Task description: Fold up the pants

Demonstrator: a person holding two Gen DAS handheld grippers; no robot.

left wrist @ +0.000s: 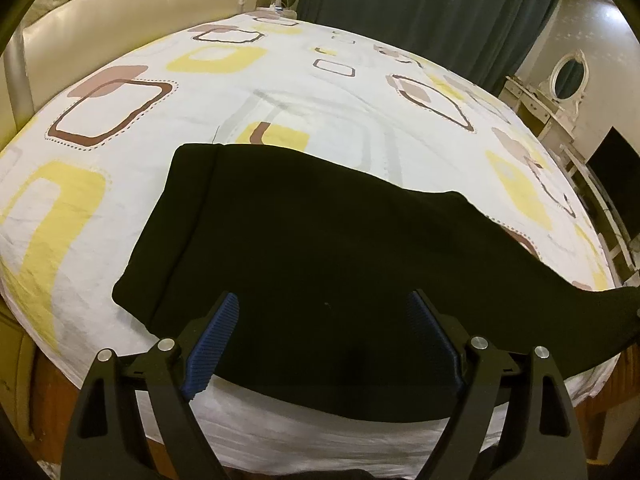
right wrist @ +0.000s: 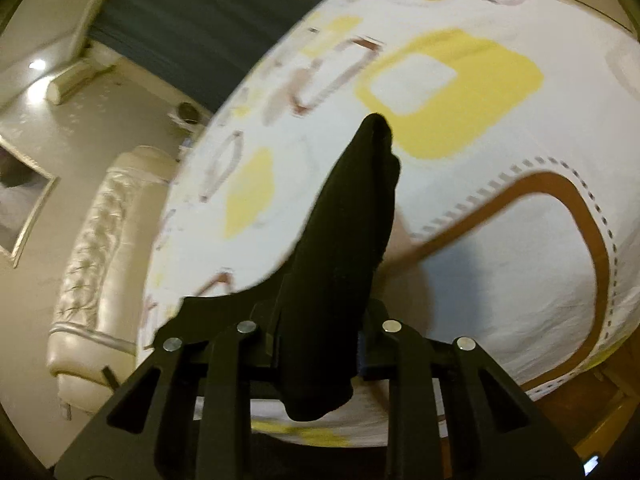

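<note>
Black pants (left wrist: 320,232) lie across the near part of a bed covered by a white sheet (left wrist: 280,80) printed with yellow and brown squares. One end of them trails off to the right, rising from the sheet. My left gripper (left wrist: 323,304) hovers over the near edge of the pants, open wide, its blue pads (left wrist: 216,344) spread apart and not pressing the cloth. In the right wrist view my right gripper (right wrist: 320,320) is shut on a bunched fold of the pants (right wrist: 344,216), held up above the sheet (right wrist: 500,260). The cloth hides its fingertips.
A cream padded headboard (left wrist: 120,8) stands at the bed's far left and a dark teal curtain (left wrist: 420,8) hangs behind. A white dressing table with an oval mirror (left wrist: 564,76) and a dark screen (left wrist: 616,184) stand to the right. The headboard (right wrist: 100,240) also shows in the right wrist view.
</note>
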